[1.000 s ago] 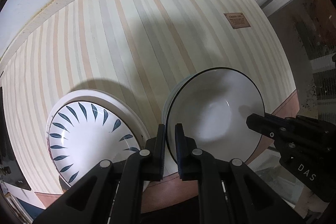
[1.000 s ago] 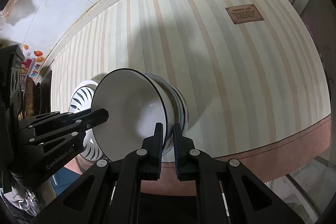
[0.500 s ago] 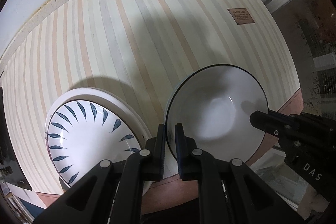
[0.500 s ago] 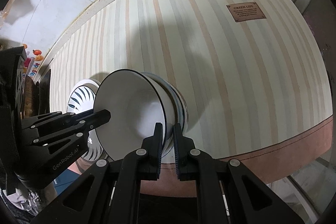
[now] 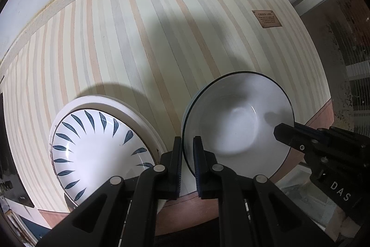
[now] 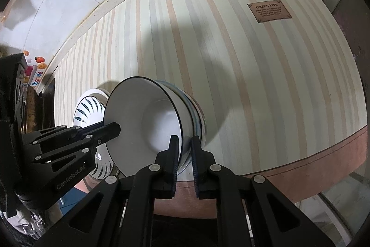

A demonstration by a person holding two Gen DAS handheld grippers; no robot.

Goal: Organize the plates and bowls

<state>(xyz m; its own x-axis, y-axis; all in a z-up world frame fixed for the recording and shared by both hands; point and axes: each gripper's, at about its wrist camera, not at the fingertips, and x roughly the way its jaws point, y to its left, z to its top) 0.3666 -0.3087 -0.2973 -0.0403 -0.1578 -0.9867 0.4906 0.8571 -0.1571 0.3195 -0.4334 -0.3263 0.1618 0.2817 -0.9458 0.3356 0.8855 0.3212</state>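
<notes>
Nearest the lens, the left claw (image 5: 186,154) is clamped on the near rim of the white ceramic bowl with a thin dark rim line (image 5: 235,122), one finger inside the wall and one outside. The right claw (image 6: 184,154) pinches the opposite side of that same rim, likewise closed on it. The bowl sits nested on a stack of similar bowls (image 6: 196,117) near the front edge of the cream-and-tan striped worktop (image 5: 143,43). Just beside it, on the left claw's side, lies a white shallow plate with dark blue leaf strokes (image 5: 97,145), resting in a larger plain white plate (image 5: 129,105). Far back on the cloth is a small brown label (image 6: 269,12).

The risk I see is in the release: if one claw lets go first or drags sideways, the glazed rim could tip or skid off the stack, and the worktop's edge is close. Whether the bowl is fully seated I cannot tell; an uneven seat would make it rock.
</notes>
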